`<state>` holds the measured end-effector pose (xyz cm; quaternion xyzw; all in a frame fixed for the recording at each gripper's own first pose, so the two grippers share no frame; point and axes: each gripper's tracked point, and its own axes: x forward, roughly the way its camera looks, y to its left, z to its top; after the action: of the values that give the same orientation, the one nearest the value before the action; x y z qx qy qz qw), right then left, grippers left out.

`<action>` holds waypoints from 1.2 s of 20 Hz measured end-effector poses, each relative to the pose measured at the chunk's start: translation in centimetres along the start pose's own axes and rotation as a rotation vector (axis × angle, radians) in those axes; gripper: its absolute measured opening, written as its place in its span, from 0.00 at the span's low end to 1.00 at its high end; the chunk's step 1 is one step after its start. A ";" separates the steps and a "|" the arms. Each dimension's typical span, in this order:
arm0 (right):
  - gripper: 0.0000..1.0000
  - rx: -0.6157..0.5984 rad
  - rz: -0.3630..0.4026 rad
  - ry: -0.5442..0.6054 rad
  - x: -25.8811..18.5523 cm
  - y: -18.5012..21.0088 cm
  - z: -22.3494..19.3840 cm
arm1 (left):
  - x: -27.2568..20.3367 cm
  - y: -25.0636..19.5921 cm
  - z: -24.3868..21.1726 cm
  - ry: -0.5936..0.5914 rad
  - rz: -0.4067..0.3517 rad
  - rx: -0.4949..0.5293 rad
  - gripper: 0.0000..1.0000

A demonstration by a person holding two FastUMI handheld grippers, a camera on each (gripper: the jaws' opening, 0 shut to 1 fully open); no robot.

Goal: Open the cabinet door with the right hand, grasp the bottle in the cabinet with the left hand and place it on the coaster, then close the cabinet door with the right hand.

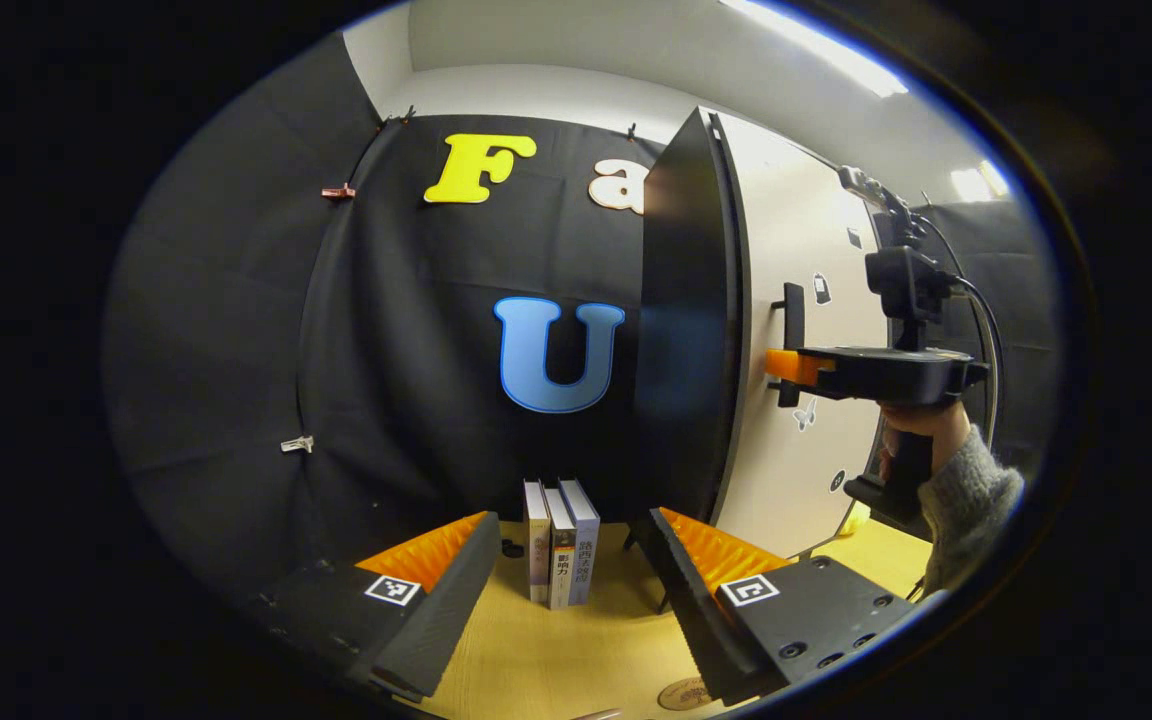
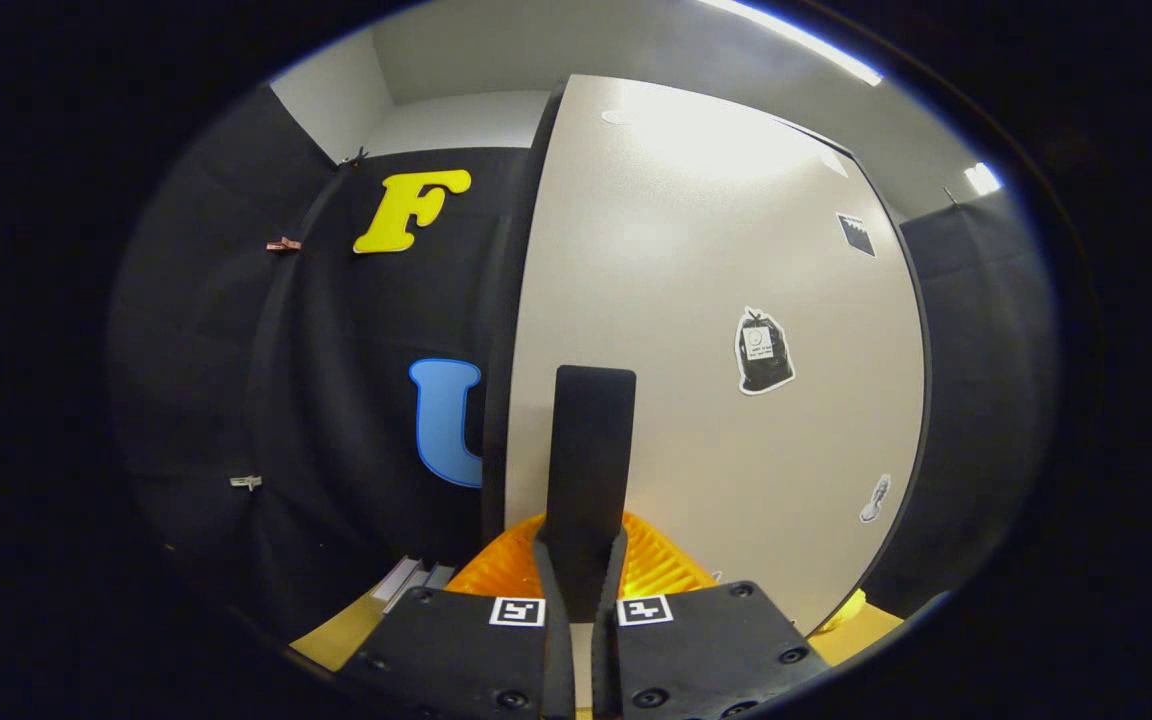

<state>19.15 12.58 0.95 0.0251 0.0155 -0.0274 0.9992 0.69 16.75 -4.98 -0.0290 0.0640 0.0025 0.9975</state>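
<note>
Clamping cabinet door (image 2: 696, 330) handle (image 2: 588, 450), right gripper (image 2: 581, 560) held level by hand (image 1: 911, 420); left gripper (image 1: 571, 580) spread wide above desk (image 1: 556, 650), facing books (image 1: 561, 540), coaster (image 1: 684, 693).

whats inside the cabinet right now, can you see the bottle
Not from these views. The cabinet door is shut or nearly so and covers the inside, so no bottle can be seen. The right gripper is closed on the door's handle; the left gripper hangs open.

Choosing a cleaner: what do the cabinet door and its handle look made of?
The cabinet door looks like matte off-white laminate board with dark edging; it shows soft glare. The handle looks like matte black plastic or coated metal; I cannot tell which.
</note>
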 end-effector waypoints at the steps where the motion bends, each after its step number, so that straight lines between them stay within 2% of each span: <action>1: 0.11 0.002 0.013 0.006 -0.6 0.0 0.1 | -0.3 -0.5 0.2 -0.003 -0.010 -0.002 0.93; 9: 0.11 0.010 0.073 0.038 -7.4 -2.3 1.1 | -0.9 -5.1 1.1 -0.015 -0.136 0.013 0.93; 20: 0.11 -0.041 0.041 0.075 -12.0 -5.9 1.1 | -0.3 -9.9 2.0 -0.042 -0.299 0.026 0.93; 24: 0.11 -0.023 -0.002 0.087 -14.2 -8.3 1.3 | 0.4 -11.5 2.0 -0.045 -0.347 0.019 0.93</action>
<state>4.60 5.00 2.26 0.0147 0.0591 -0.0269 0.9978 1.46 5.38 -2.40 -0.0302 0.0359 -0.1698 0.9844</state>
